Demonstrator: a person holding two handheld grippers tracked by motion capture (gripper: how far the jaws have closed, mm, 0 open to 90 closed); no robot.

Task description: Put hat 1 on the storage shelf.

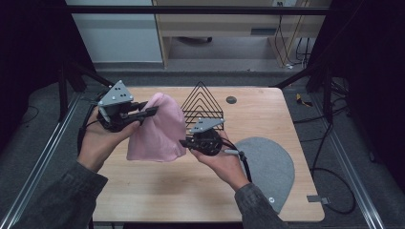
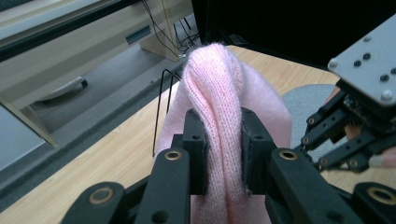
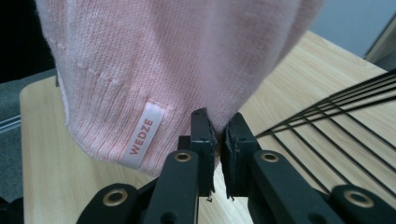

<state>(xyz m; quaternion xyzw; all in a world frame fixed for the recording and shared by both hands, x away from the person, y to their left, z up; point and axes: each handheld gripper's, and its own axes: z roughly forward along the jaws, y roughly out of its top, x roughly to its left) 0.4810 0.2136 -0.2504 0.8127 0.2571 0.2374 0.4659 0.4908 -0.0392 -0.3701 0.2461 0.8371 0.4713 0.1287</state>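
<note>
A pink knitted beanie (image 1: 157,129) hangs above the wooden table (image 1: 167,191), held between both grippers. My left gripper (image 1: 152,110) is shut on a bunched fold near the beanie's crown (image 2: 215,93), with the knit squeezed between its jaws (image 2: 223,140). My right gripper (image 1: 184,142) comes in from the right and is shut on the lower ribbed hem (image 3: 163,56); its jaws stand nearly together on the cloth edge (image 3: 219,123). A white label reading WEDZE (image 3: 142,135) is sewn on the hem just left of that grip.
A black triangular wire rack (image 1: 203,102) stands on the table right behind the beanie and close to the right gripper (image 3: 336,126). A grey half-round felt mat (image 1: 267,162) lies at the table's right front. A small dark disc (image 1: 231,99) sits near the back edge.
</note>
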